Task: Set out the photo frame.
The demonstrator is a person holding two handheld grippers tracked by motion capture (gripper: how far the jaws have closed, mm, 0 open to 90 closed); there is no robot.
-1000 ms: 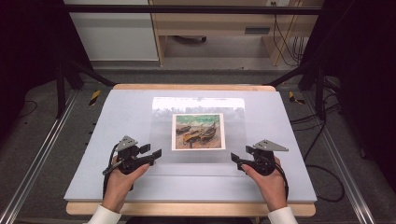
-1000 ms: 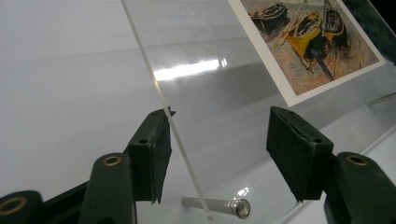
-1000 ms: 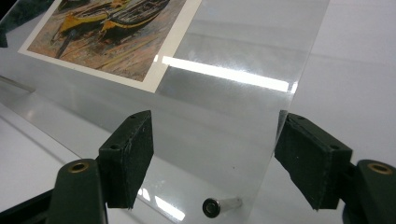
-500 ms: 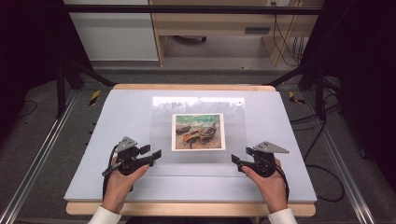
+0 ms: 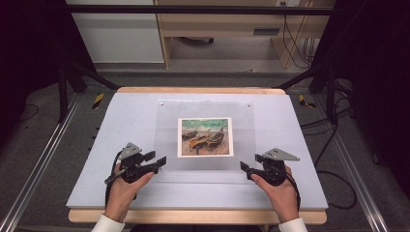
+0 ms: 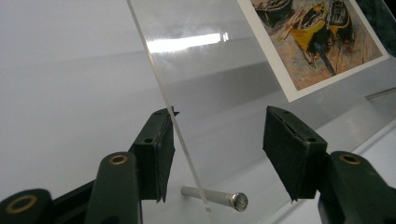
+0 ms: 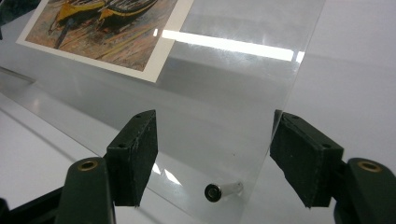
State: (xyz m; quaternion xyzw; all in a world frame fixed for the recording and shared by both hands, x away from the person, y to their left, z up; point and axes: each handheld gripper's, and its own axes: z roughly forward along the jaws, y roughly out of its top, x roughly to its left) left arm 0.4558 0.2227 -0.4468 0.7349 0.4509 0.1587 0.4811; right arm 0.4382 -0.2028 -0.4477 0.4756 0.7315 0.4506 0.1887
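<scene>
At the clear sheet's [image 5: 205, 140] near corners, left gripper [image 5: 153, 161] and right gripper [image 5: 246, 168] are held — jaws spread, nothing pinched.

Bare pale desk surface [image 5: 121, 121] is left free on both sides of the clear acrylic sheet [image 5: 205, 111] and along the near edge. The sheet's left edge is bracketed by the spread fingers [image 6: 154, 154] of the left gripper [image 5: 153, 162], a small silver standoff pin [image 6: 215, 198] standing between them. The right gripper [image 5: 246, 169] is spread around the sheet's right edge, another silver pin [image 7: 223, 190] lying in its gap.
</scene>
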